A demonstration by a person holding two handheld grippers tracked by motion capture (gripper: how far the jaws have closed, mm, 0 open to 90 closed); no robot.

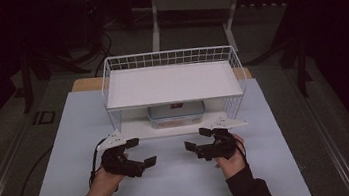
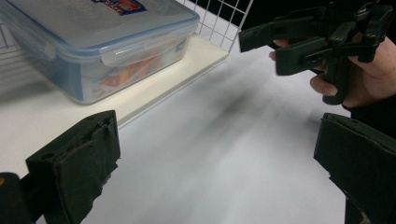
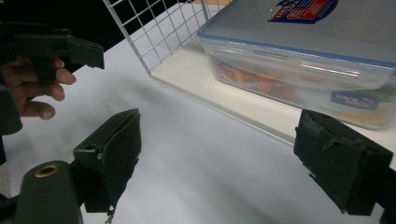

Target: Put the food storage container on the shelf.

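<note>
One plastic box (image 1: 176,114) with a clear lid, one only, sits on the lower shelf of the single white wire rack (image 1: 169,58) at the far edge of the table (image 1: 67,141). Its front wall is just inside the shelf's front edge, about midway along it. Coloured contents show through the wall; what they are, can't tell.

You hold two grippers, both over bare table in front of the rack, near its front edge and well apart from each other. Your left gripper (image 1: 141,152): jaws wide apart, nothing between them. Your right gripper (image 1: 196,139): jaws also spread wide, nothing held. Neither touches the box. One red-and-blue label (image 3: 303,10) on the lid.
</note>
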